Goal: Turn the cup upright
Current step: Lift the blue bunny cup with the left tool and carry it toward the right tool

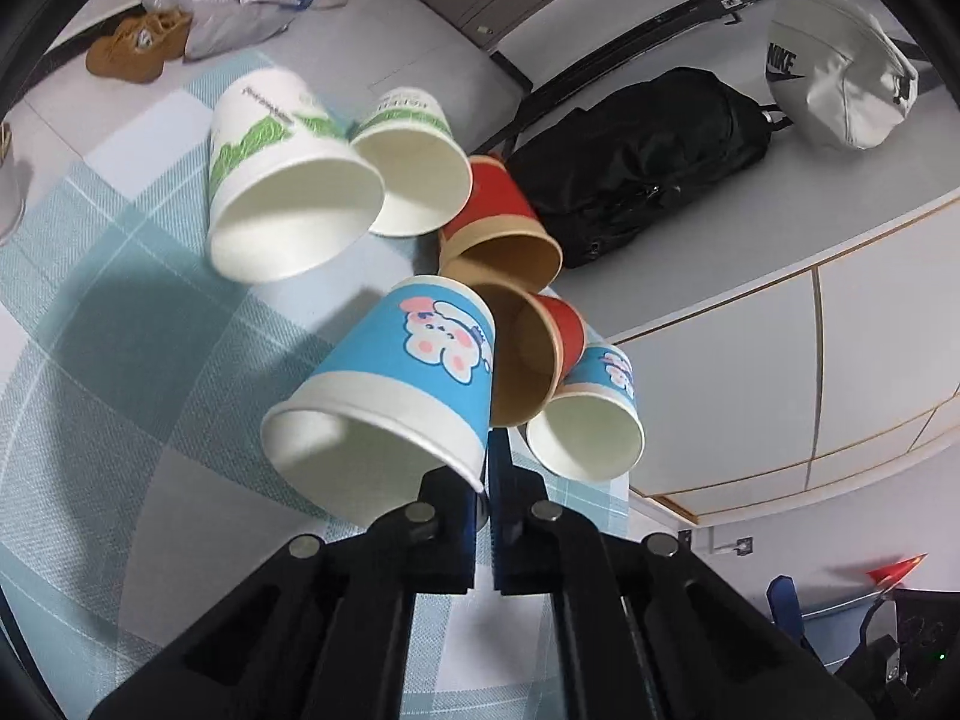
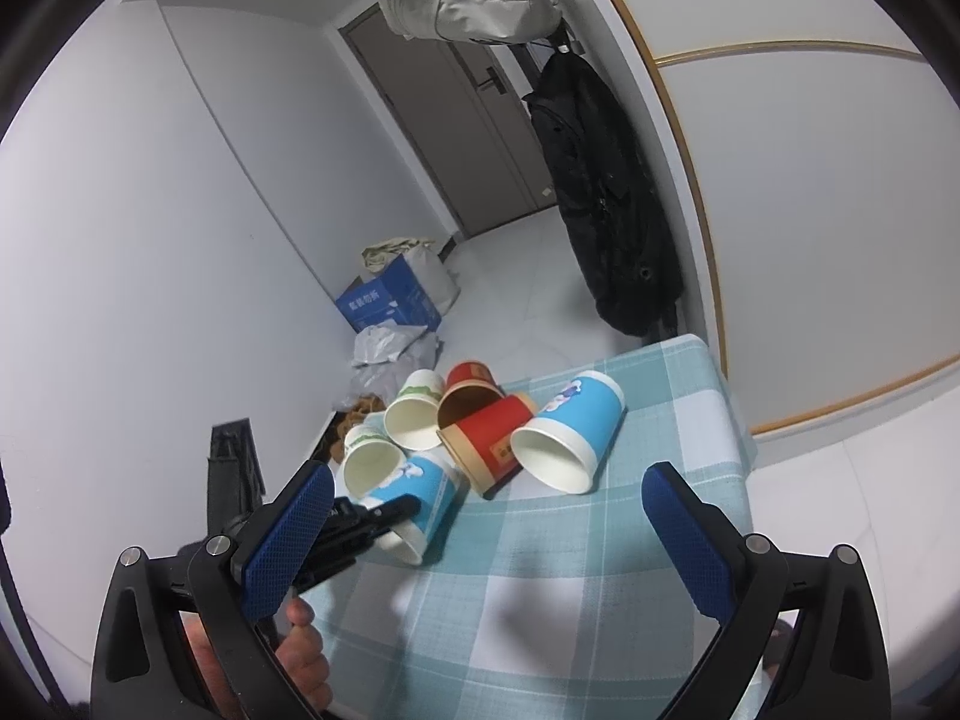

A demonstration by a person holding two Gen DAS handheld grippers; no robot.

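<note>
Several paper cups lie on their sides on the checked tablecloth (image 2: pixel 540 588). My left gripper (image 1: pixel 485 468) is shut on the rim of a blue cartoon cup (image 1: pixel 396 396), seen also in the right wrist view (image 2: pixel 420 498) with the left gripper (image 2: pixel 384 516) at its rim. Beside it lie two red cups (image 1: pixel 504 222) (image 2: pixel 492 432), a second blue cup (image 1: pixel 594 414) (image 2: pixel 570 432) and two white-green cups (image 1: pixel 282 180) (image 2: pixel 414 408). My right gripper (image 2: pixel 486 516) is open and empty, held above the cloth in front of the cups.
A black bag (image 1: pixel 642 162) and a grey Nike bag (image 1: pixel 840 72) hang by the wall. A blue box (image 2: pixel 390 300), plastic bags and brown shoes (image 1: pixel 138 42) sit on the floor. The table's far edge is just behind the cups.
</note>
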